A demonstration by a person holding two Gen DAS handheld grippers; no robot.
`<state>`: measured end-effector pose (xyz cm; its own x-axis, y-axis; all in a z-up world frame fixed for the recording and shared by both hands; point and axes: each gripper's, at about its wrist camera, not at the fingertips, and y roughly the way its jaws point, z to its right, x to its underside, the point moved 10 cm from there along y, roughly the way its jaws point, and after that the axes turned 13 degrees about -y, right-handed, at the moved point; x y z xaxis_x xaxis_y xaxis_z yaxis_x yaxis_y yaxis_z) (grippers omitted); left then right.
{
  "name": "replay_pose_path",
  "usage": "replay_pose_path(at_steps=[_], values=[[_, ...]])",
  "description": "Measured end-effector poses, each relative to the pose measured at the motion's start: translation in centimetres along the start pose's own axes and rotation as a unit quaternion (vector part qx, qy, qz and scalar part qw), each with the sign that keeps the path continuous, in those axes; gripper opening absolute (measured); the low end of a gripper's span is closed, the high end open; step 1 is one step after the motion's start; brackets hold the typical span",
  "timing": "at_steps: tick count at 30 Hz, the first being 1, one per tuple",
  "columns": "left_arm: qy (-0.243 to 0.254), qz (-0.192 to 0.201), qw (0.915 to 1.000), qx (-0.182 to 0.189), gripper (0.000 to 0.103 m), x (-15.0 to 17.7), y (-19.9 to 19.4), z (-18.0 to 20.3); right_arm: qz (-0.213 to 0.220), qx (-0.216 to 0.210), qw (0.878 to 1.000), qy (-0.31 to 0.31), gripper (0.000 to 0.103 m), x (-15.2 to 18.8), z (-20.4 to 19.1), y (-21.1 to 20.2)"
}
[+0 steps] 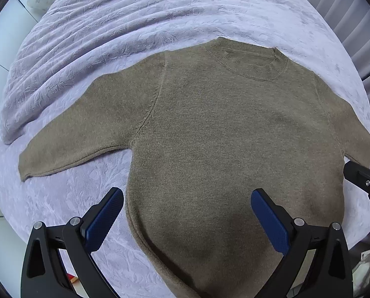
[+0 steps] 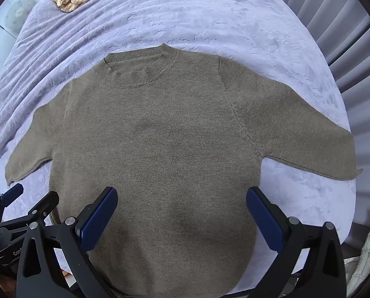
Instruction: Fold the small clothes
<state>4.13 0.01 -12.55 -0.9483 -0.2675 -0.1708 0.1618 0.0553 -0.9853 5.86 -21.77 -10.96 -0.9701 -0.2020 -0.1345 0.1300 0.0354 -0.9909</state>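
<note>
olive-brown sweater (image 1: 209, 136), embossed lavender bedspread (image 1: 110, 37)

1. I see one olive-brown knit sweater (image 1: 222, 136) spread flat, front up, on the lavender bedspread (image 1: 98, 37).
2. Its ribbed crew neck (image 1: 249, 60) points away from me; the hem end lies nearest my cameras.
3. Both sleeves are stretched outward: the left sleeve (image 1: 68, 139) angles down to its cuff, the right sleeve (image 2: 304, 129) likewise.
4. The body lies smooth, unfolded, with only faint creases.
</note>
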Motion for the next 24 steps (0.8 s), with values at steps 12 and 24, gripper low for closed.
replay_pose_path(at_steps=[12, 24], values=[[-0.001, -0.003, 1.0, 0.001, 0.103, 0.17, 0.0, 0.14, 0.0, 0.002, 1.0, 0.0, 0.103, -0.14, 0.06, -0.03], [-0.002, -0.003, 1.0, 0.002, 0.103, 0.53, 0.07, -0.01, 0.001, 0.003, 1.0, 0.002, 0.103, 0.16, 0.41, 0.02]])
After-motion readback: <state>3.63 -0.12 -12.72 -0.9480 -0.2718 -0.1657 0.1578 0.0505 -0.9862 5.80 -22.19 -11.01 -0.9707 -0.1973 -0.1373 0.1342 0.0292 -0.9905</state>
